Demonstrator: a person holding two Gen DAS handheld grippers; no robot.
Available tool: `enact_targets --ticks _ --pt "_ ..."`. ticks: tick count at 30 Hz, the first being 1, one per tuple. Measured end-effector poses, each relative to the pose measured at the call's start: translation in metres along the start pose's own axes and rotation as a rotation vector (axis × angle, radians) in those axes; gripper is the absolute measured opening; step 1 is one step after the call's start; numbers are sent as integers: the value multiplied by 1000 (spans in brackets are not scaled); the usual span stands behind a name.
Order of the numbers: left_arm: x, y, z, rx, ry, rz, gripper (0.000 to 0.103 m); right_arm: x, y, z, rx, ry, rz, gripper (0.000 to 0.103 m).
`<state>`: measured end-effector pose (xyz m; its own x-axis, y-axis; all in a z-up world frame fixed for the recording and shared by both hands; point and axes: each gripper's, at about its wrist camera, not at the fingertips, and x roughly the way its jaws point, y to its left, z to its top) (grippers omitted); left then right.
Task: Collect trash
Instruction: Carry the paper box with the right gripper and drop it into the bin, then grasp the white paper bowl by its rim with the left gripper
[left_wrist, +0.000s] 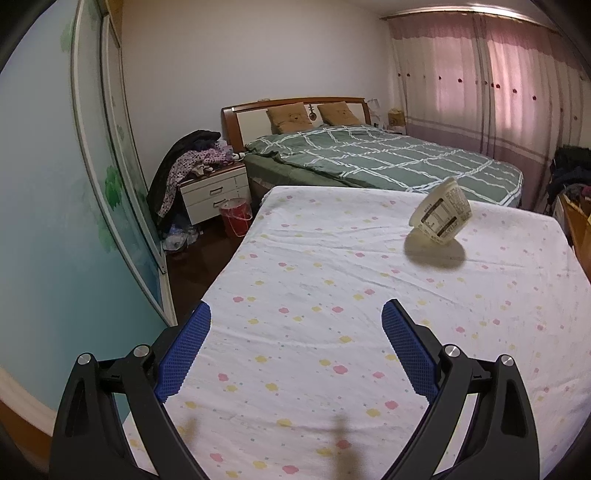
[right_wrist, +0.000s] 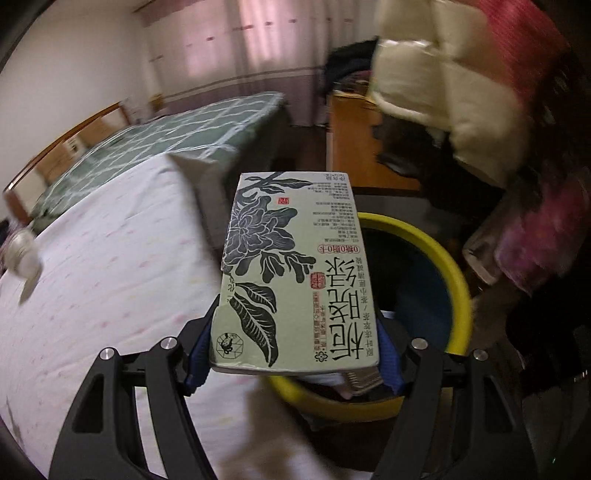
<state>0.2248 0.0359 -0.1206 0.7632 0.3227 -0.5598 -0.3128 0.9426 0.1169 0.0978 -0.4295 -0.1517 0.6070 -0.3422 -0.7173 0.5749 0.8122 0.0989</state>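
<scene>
My right gripper (right_wrist: 295, 350) is shut on a pale green drink carton (right_wrist: 291, 273) with a black flower print. It holds the carton over the near rim of a yellow-rimmed bin (right_wrist: 454, 266) beside the mattress, with some trash inside. My left gripper (left_wrist: 295, 321) is open and empty, low over the flower-print sheet (left_wrist: 314, 295). A cream plastic cup (left_wrist: 441, 216) with a label lies tipped on the sheet, ahead and to the right of the left gripper. The same cup shows blurred at the far left of the right wrist view (right_wrist: 22, 251).
A green checked bed (left_wrist: 388, 158) stands beyond the mattress. A white nightstand (left_wrist: 216, 192) heaped with clothes and a red bucket (left_wrist: 236, 216) are on the left floor. Piled bedding and clothes (right_wrist: 443, 103) sit on a wooden cabinet behind the bin.
</scene>
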Motion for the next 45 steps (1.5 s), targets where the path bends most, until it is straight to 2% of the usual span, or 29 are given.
enact_targets --ticks 5,11,17,20,24,27,30,36,42,45 --pt "1 -9 -1 24 20 -19 93 9 -22 4 64 12 -26 68" --pt "-1 -27 9 61 49 -96 93 7 -30 2 107 6 -24 70" --pt "16 -50 50 98 58 -147 93 10 -34 4 116 13 10 70" --pt "40 -58 83 91 42 -118 92 11 -30 6 111 17 21 70" --pt "89 -72 123 69 87 -86 92 13 -29 7 106 27 34 70" --pt "120 -89 149 98 88 -56 92 16 -30 7 110 40 42 70" --pt "143 -106 163 120 118 -81 92 18 -30 7 113 50 48 70" --pt "155 -141 163 194 166 -152 90 20 -30 7 113 61 57 70" --pt "132 -169 139 251 187 -255 90 20 -31 7 116 62 61 70" --pt "116 -169 129 234 179 -298 90 20 -32 7 117 60 65 70"
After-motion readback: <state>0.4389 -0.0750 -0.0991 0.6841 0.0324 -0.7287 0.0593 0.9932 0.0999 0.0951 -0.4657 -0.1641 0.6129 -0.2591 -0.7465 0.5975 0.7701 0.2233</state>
